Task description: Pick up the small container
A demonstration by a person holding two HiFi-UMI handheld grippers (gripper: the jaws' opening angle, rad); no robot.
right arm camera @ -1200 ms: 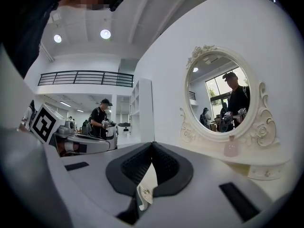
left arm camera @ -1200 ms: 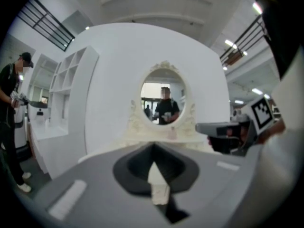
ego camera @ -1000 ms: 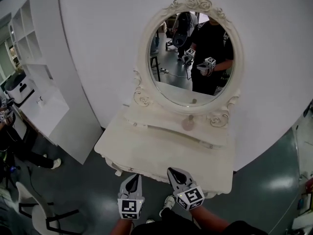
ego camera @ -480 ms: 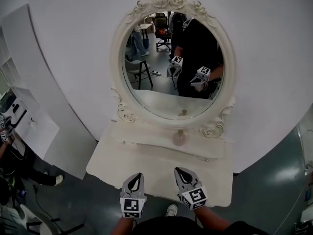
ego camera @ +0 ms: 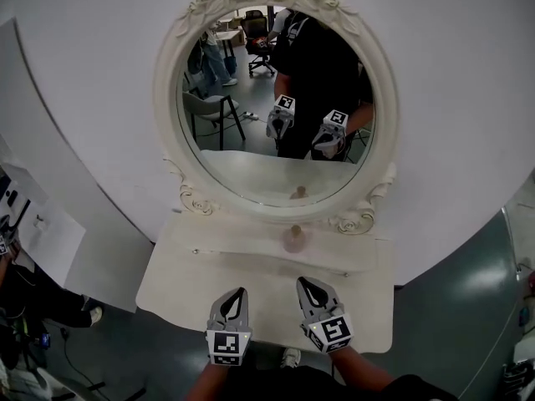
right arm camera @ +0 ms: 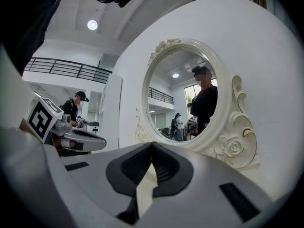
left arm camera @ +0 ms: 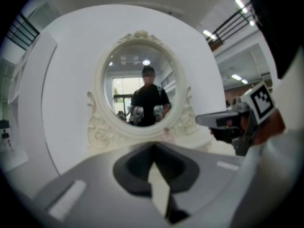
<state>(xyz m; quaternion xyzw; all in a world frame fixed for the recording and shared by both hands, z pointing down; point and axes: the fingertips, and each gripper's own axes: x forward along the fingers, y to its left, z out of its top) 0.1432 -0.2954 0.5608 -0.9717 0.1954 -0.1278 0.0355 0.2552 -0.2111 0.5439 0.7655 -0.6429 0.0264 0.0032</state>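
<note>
White nearly all over: dressing table (ego camera: pixel 180 278) w/ a raised back shelf (ego camera: pixel 234 242) and an oval mirror (ego camera: pixel 242 170) in a carved frame (ego camera: pixel 170 107), roses on top & at the lower corners, all set against a plain white curved wall (ego camera: pixel 456 98). Floor (ego camera: pixel 464 307) is dark grey-green & glossy. A white panel (ego camera: pixel 50 224) stands far off to the left of the left fingers. Mirror refl. shows the person in a dark top w/ both grippers raised, plus chairs behind. Small container (ego camera: pixel 293 239): pale pink, squat rounded body narrowing to a small tan top. It stands upright on the back shelf at the mirror's foot, w/ its refl. just above it in the glass. It sits well ahead of the fingertips, across the tabletop, btwn the two grippers' lines but nearer the right one's. Left gripper (ego camera: pixel 240 292) and right gripper (ego camera: pixel 303 283) are side by side over the table's near edge, apart from each other, both pointing toward the mirror. Both are clenched: each pair of jaws meets at the tips w/ nothing btwn them.
</note>
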